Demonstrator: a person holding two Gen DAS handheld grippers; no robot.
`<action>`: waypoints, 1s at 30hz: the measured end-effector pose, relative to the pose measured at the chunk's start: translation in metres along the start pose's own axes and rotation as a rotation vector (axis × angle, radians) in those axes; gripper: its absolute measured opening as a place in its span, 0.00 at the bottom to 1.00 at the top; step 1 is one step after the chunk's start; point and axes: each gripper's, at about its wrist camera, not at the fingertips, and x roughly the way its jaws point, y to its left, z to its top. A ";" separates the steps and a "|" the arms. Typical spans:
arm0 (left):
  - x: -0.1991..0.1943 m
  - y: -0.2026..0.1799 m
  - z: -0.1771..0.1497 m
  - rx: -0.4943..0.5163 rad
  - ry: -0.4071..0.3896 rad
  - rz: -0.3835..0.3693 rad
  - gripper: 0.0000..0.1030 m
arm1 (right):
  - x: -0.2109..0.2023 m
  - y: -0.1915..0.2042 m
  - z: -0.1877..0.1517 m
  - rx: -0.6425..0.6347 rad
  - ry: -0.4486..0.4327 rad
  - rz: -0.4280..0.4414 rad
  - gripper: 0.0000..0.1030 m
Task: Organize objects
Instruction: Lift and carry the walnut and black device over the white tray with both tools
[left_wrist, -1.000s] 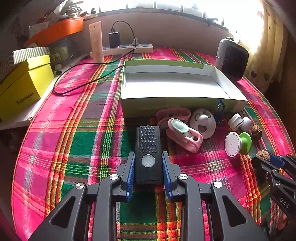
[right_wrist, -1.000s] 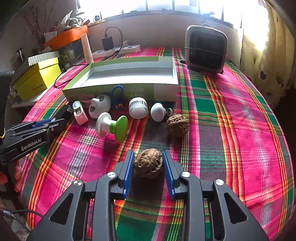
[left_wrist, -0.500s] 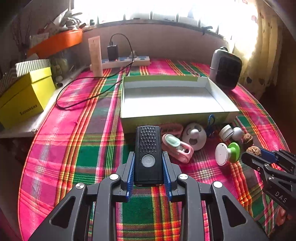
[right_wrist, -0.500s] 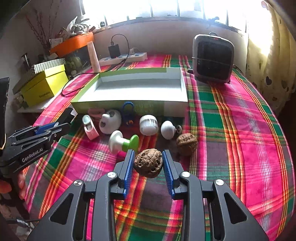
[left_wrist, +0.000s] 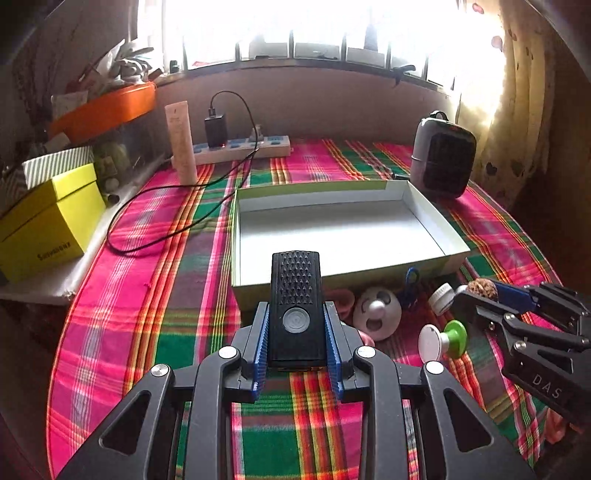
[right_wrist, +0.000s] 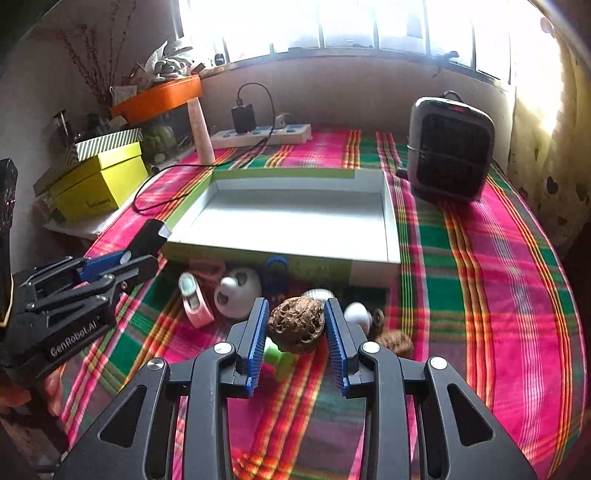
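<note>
Both of my tools are holding something. My left tool (left_wrist: 295, 332) is closed on a black clicker (left_wrist: 295, 306) with a round grey button. Its blue pads (left_wrist: 259, 354) press on both long sides of the clicker, and the bumpy end sticks out in front. My right tool (right_wrist: 295, 328) is closed on a bumpy brown walnut (right_wrist: 296, 325). The pads touch it on both sides, and the walnut hangs above the checked cloth (right_wrist: 498, 295) on the tabletop.

Just past both tools sits the big white box (left_wrist: 448, 230) with green sides. It is open on top and I see nothing in it. The clicker's far end is in line with the box's near wall. The walnut is in front of that wall, apart from it.

Small things lie in a row along the front of the box. I see a white round toy with a face (left_wrist: 376, 314), a blue clip (left_wrist: 410, 284), a white and green knob (left_wrist: 443, 338), a pink gadget (right_wrist: 194, 299), a white ball (right_wrist: 356, 314) and a second walnut (right_wrist: 397, 341). The second walnut lies on the cloth just right of my right tool.
</note>
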 end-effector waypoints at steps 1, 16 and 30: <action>0.002 0.000 0.002 0.001 0.001 0.001 0.25 | 0.001 -0.001 0.002 0.000 -0.003 0.002 0.31; 0.042 0.007 0.035 -0.019 0.024 -0.025 0.25 | 0.033 -0.013 0.043 0.007 0.000 0.028 0.31; 0.089 0.012 0.058 -0.024 0.079 -0.017 0.25 | 0.076 -0.028 0.067 0.015 0.057 0.018 0.31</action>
